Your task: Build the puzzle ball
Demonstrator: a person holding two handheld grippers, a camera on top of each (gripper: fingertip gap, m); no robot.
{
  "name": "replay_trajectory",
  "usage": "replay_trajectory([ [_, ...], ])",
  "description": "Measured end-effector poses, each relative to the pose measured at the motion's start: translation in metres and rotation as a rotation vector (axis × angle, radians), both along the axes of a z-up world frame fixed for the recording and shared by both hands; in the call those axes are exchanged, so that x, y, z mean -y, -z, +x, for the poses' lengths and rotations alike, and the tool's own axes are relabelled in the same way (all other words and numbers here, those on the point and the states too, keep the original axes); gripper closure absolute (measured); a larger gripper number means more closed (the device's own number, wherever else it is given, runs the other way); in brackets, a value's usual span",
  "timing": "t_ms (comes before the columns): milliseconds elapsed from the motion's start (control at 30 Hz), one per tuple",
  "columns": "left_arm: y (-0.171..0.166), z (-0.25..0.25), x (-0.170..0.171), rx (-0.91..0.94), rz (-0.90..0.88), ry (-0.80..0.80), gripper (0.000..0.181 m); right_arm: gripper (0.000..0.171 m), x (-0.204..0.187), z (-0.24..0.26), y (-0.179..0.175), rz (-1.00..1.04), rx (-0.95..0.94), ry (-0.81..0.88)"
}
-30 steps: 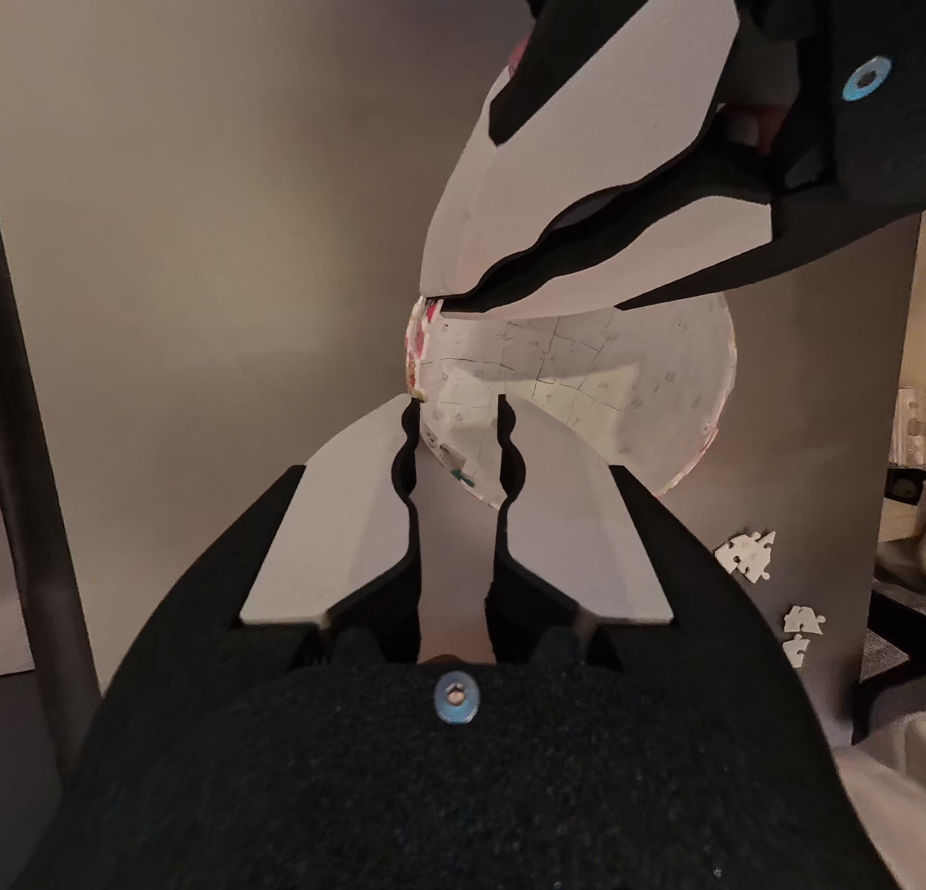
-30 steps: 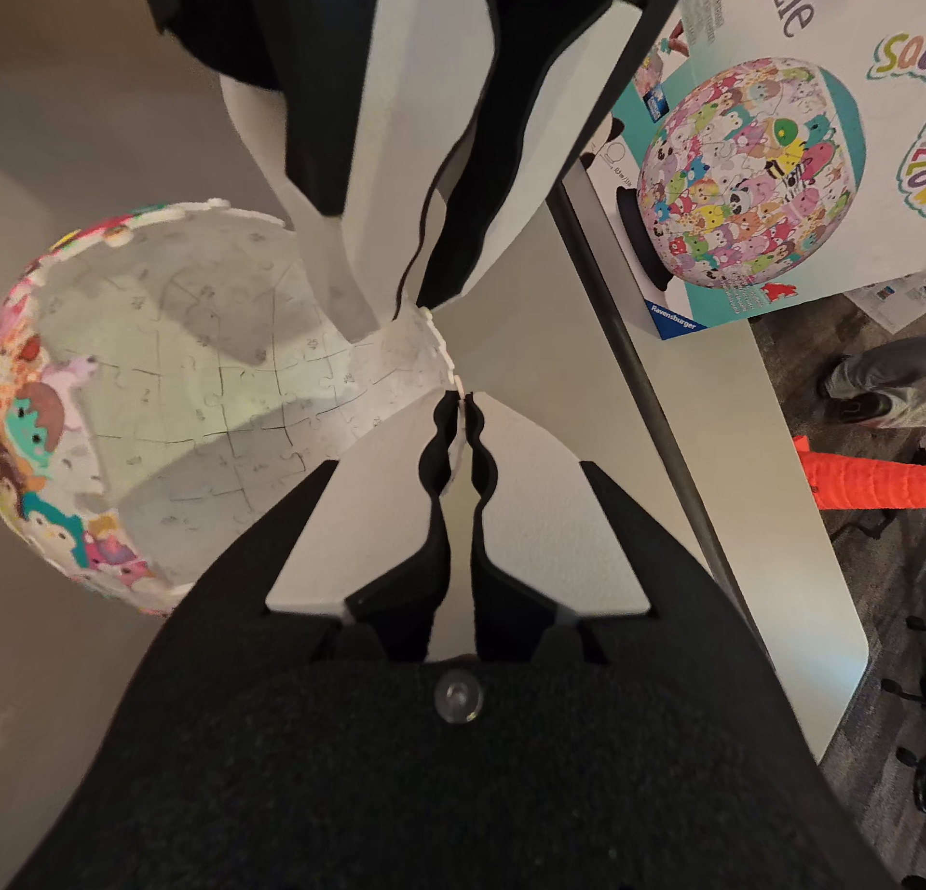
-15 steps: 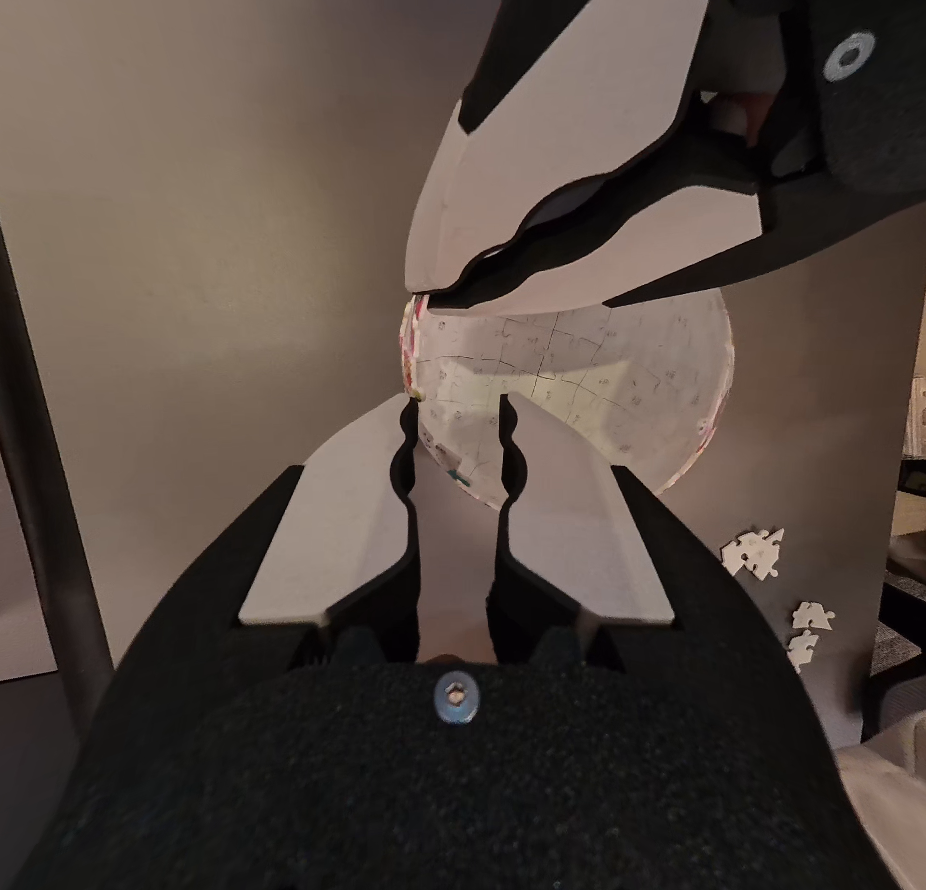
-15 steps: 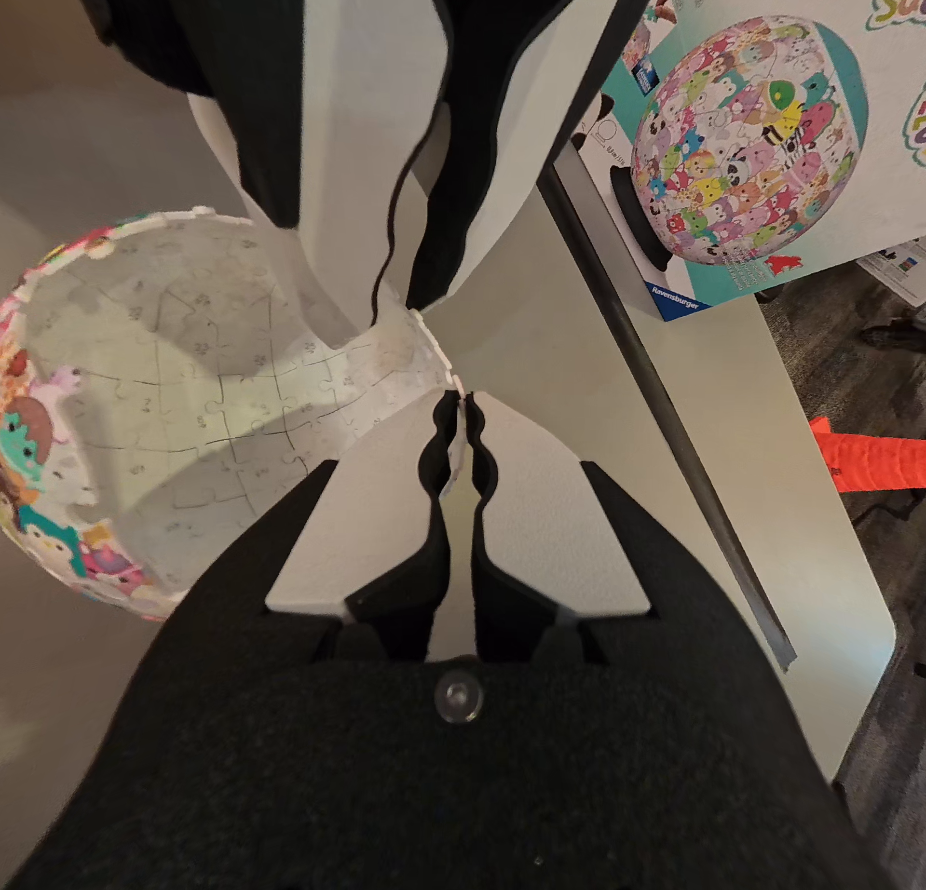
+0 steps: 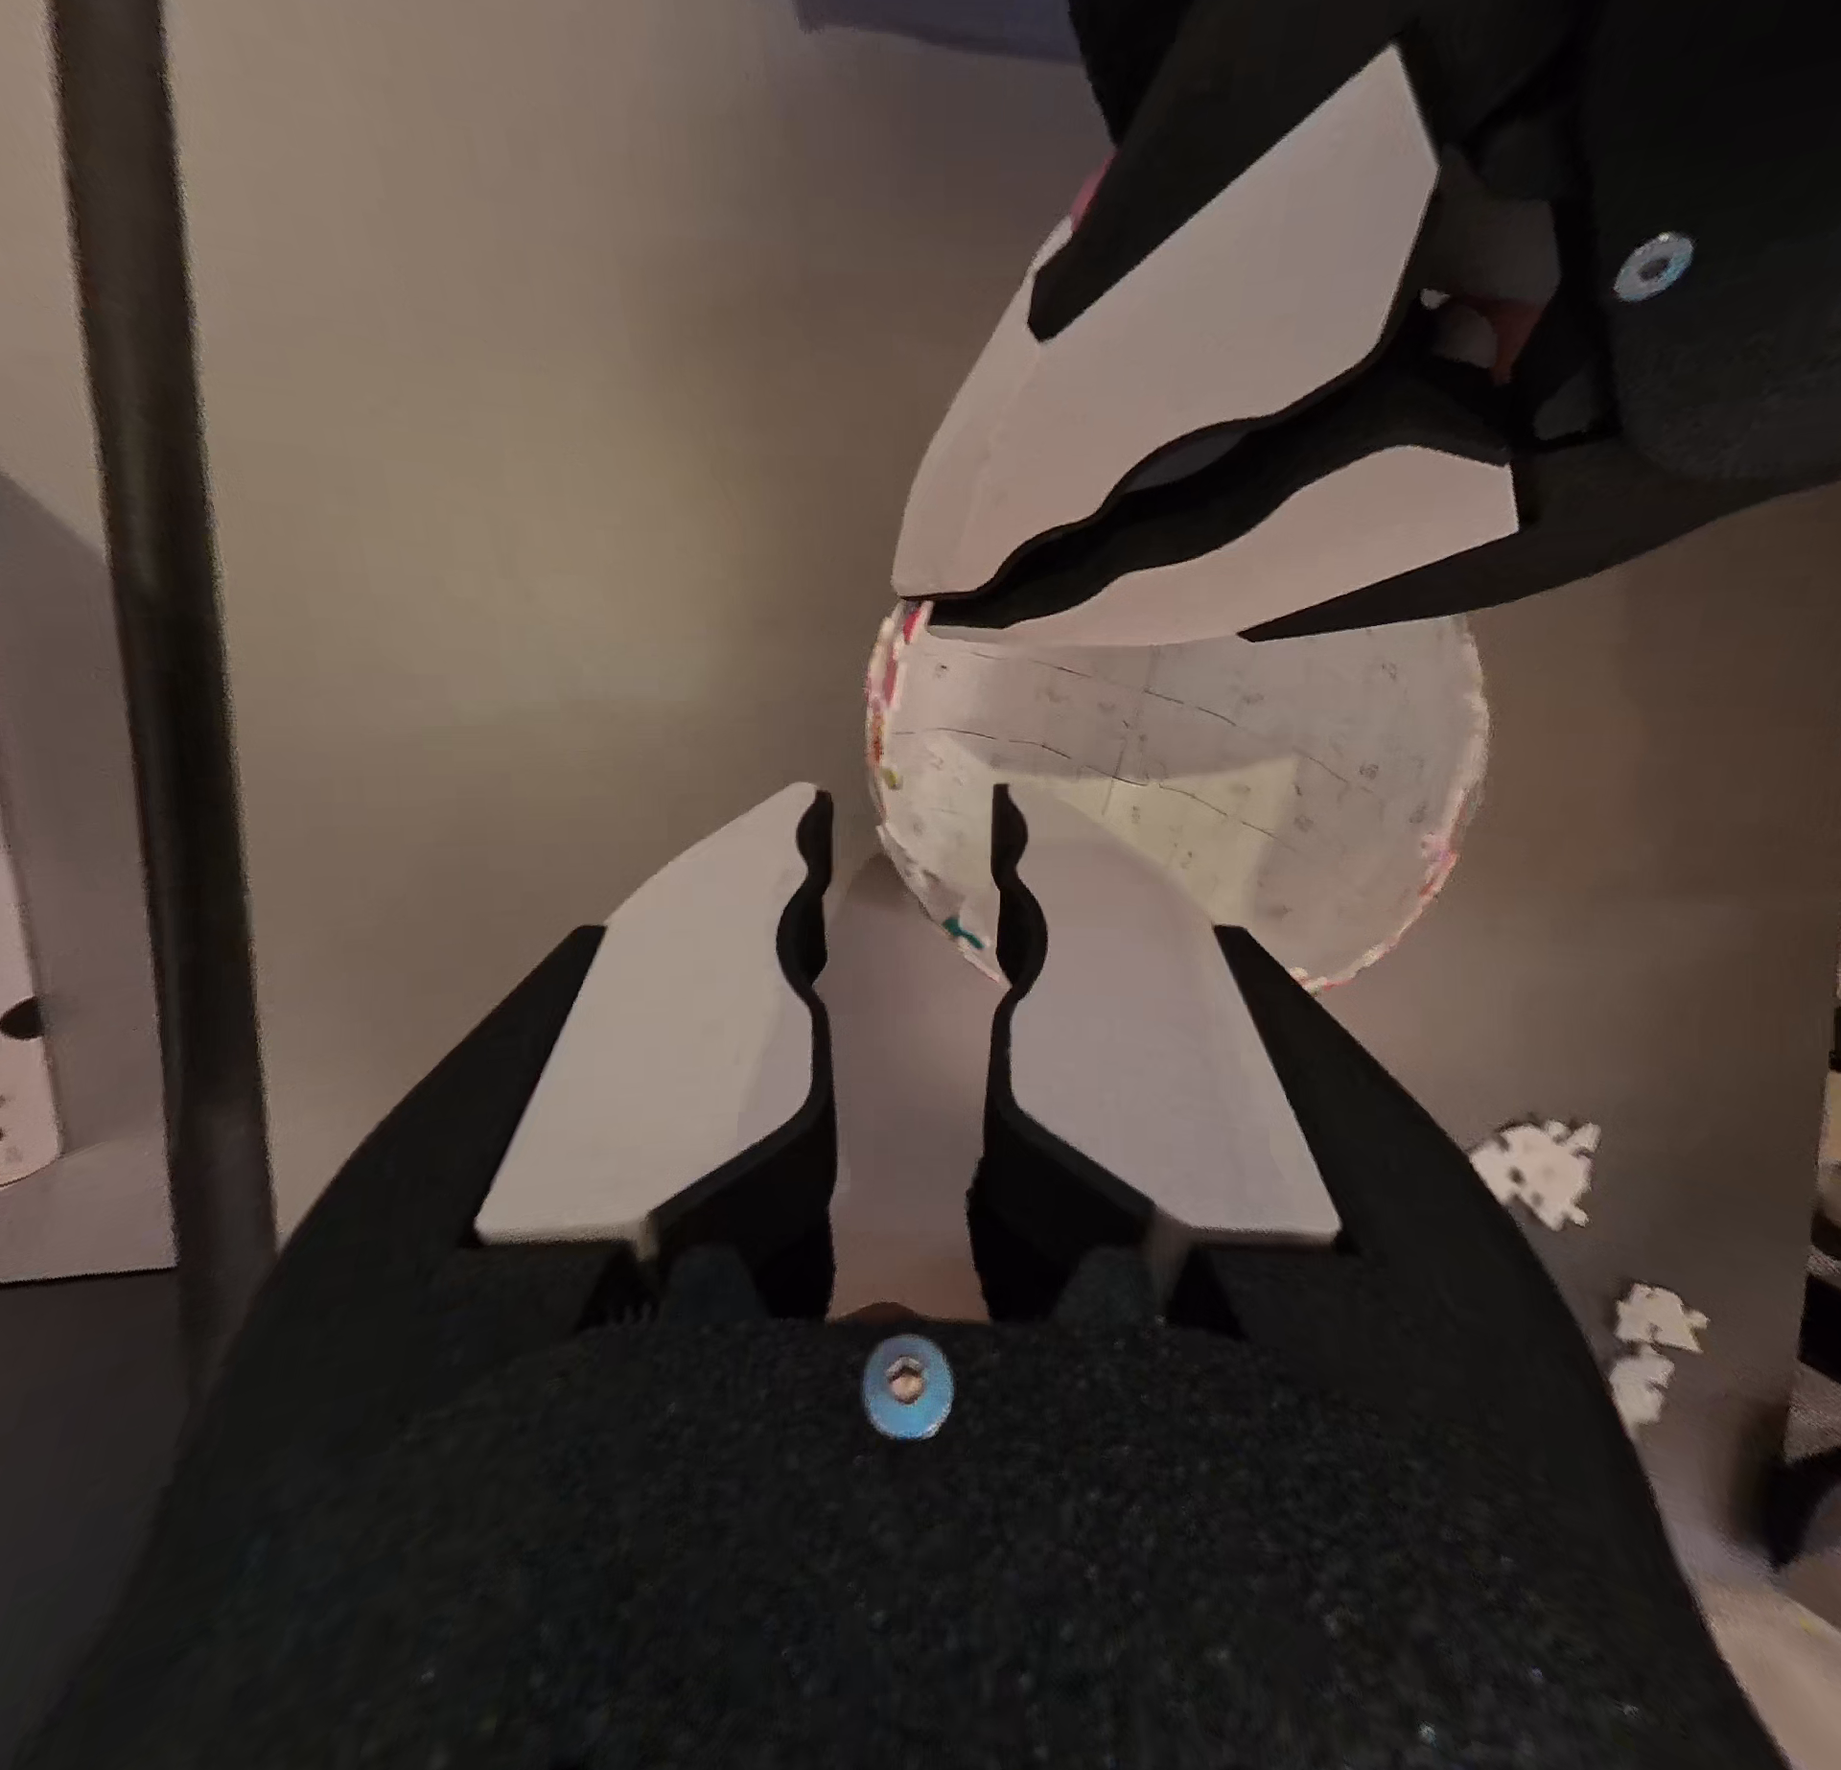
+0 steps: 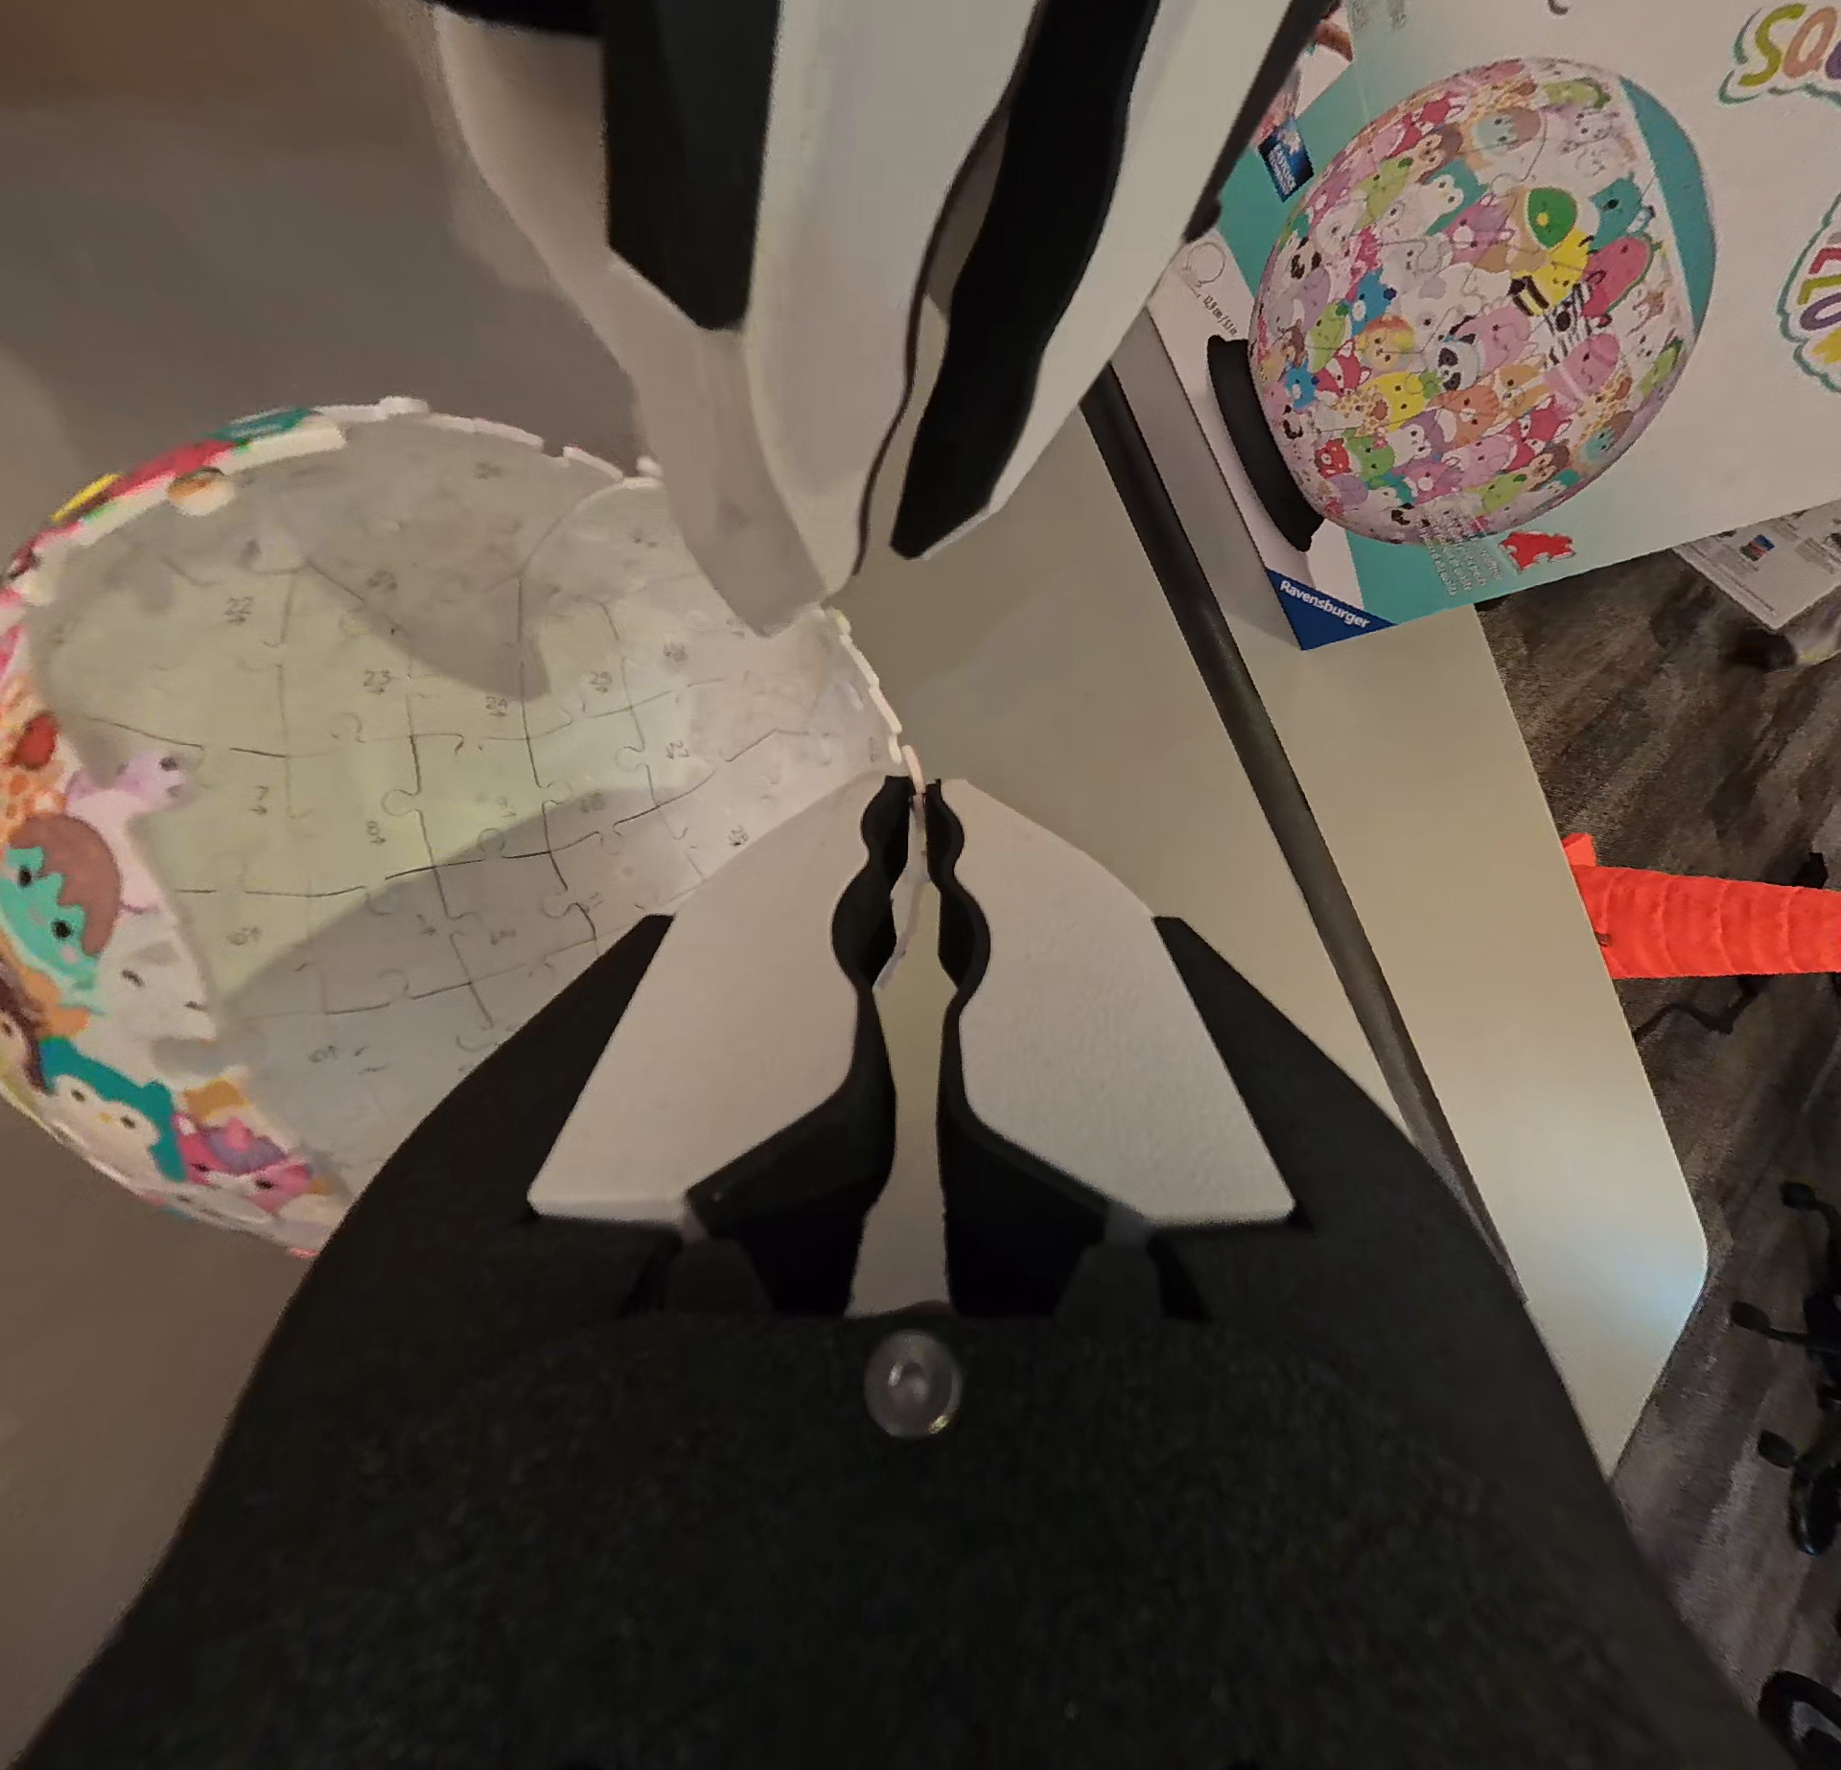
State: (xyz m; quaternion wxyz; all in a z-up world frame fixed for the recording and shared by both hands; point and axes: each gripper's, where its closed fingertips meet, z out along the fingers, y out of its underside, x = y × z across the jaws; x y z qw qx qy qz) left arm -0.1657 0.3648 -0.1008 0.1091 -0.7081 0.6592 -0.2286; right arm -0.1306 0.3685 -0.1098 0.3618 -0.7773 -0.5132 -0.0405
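The right claw (image 6: 919, 806) pinches the half-built ball's (image 6: 418, 756) rim; the left claw (image 5: 907, 806) is released, empty. Next: fetch a loose piece (image 5: 1534, 1169).

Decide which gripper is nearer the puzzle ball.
Right. The right gripper is shut on the rim of the puzzle ball; the left gripper is open, tips just beside that rim.

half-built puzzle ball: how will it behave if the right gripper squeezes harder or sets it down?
The puzzle ball is an open shell of thin interlocked pieces, so it probably flexes and could pop seams under a harder pinch. The right gripper holds only its rim edge, so it likely pivots. Being round, it would probably roll on the table.
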Motion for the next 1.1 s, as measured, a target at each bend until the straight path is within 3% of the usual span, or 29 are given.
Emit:
replay_trajectory([
  [167, -0.001, 0.008, -0.011, -0.003, 0.122, -0.017, 0.157, 0.168, -0.001, 0.001, 0.000, 0.002, -0.009, 0.004],
  [567, 0.013, 0.019, -0.005, -0.038, 0.170, 0.016, 0.158, 0.168, -0.002, 0.001, 0.000, -0.002, -0.021, 0.004],
  [667, 0.018, 0.018, -0.004, -0.050, 0.168, 0.022, 0.169, 0.168, -0.002, 0.002, 0.000, -0.002, -0.022, 0.004],
  [1100, 0.020, 0.020, -0.006, -0.062, 0.187, 0.009, 0.177, 0.168, -0.002, 0.001, 0.000, 0.000, -0.020, 0.002],
])
